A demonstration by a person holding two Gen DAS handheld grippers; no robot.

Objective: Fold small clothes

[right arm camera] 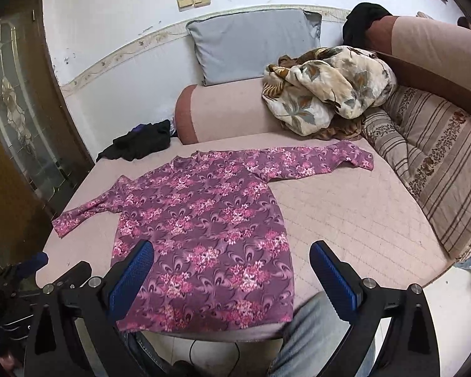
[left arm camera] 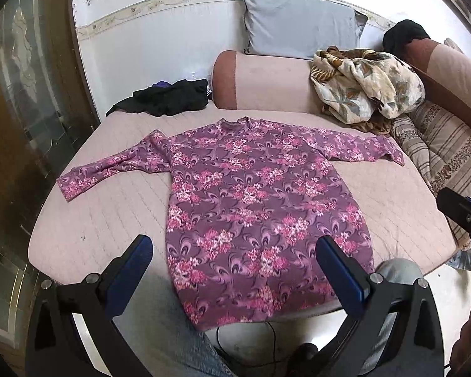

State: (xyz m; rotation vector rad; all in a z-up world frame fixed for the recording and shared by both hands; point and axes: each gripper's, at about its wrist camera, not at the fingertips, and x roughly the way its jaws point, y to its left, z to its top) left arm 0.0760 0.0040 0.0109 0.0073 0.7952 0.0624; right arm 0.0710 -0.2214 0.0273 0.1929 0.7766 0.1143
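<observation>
A purple long-sleeved top with pink flowers (left arm camera: 254, 201) lies flat and spread out on the pink mattress (left arm camera: 110, 220), collar at the far side, both sleeves stretched outwards, hem hanging a little over the near edge. It also shows in the right wrist view (right arm camera: 210, 232). My left gripper (left arm camera: 235, 248) is open and empty, held above the hem. My right gripper (right arm camera: 232, 254) is open and empty, above the hem's right part; it also shows at the right edge of the left wrist view (left arm camera: 464, 216).
A black garment (left arm camera: 169, 97) lies at the far left of the mattress. A crumpled floral blanket (left arm camera: 367, 91) sits at the back right next to a striped cushion (left arm camera: 449, 154). A grey pillow (left arm camera: 301, 22) leans on the wall above a pink bolster (left arm camera: 260, 81). A glass door (left arm camera: 25, 94) stands at the left.
</observation>
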